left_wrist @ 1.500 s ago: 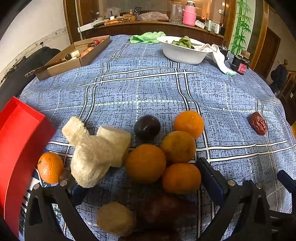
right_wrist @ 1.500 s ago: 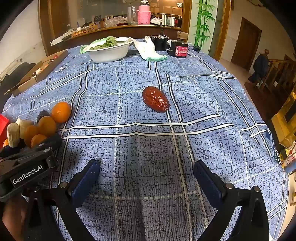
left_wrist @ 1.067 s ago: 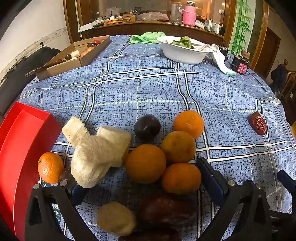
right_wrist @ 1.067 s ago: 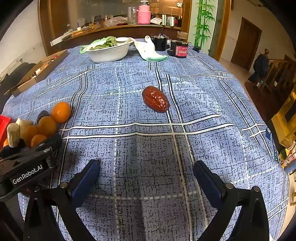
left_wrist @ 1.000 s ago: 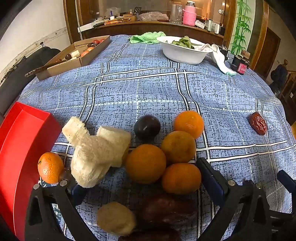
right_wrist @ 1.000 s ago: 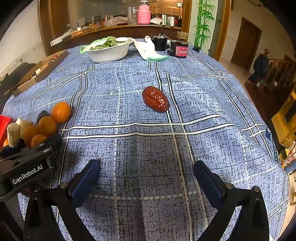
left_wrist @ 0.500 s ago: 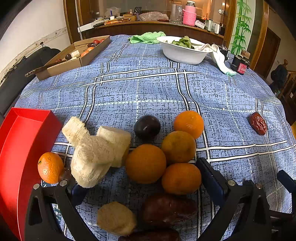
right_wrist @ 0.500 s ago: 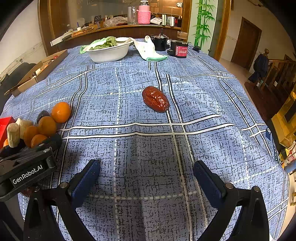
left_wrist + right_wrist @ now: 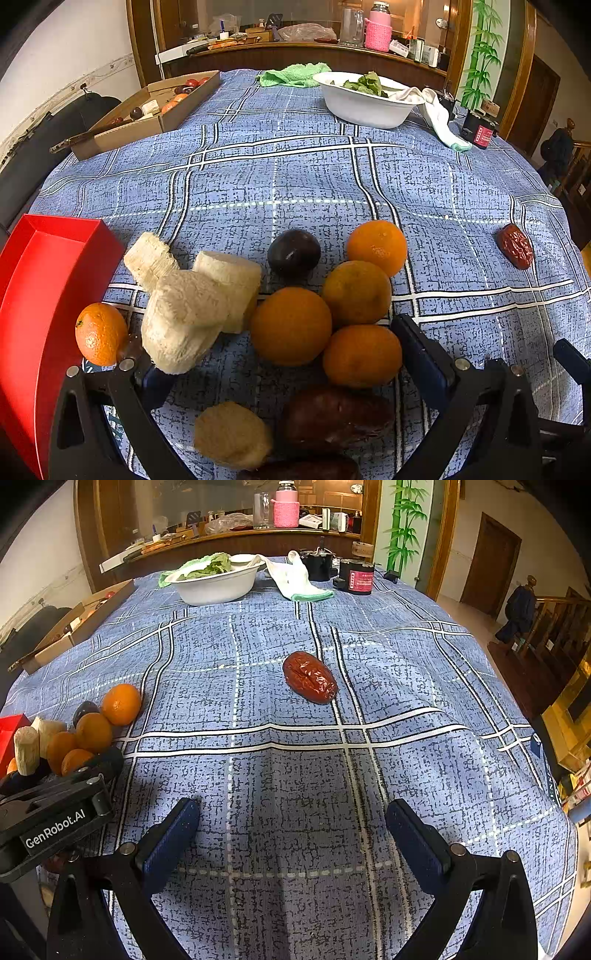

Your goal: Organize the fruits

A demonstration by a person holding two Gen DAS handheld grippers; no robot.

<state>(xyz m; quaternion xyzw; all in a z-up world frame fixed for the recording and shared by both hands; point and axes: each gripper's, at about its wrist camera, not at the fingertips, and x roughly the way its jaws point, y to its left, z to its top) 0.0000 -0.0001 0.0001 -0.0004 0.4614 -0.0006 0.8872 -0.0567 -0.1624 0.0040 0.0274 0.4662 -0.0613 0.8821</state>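
In the left wrist view several oranges [image 9: 291, 325] lie in a cluster with a dark plum [image 9: 294, 252], pale cream chunks [image 9: 184, 317] and dark red dates [image 9: 336, 413] on the blue plaid cloth. One small orange [image 9: 100, 333] lies beside a red box [image 9: 44, 295] at the left. My left gripper [image 9: 284, 365] is open around the near fruits, holding nothing. A lone red date [image 9: 309, 676] lies ahead of my right gripper [image 9: 291, 830], which is open and empty above the cloth. The date also shows in the left wrist view [image 9: 515, 246].
A white bowl of greens [image 9: 365, 99] and a cardboard box with small fruits [image 9: 144, 114] stand at the far side. A white-green cloth [image 9: 295, 576] and dark jars [image 9: 357, 576] lie at the far right. The table edge drops off at the right.
The red box has slid further into view at the left of the left wrist view. Both grippers have stayed open and almost still.
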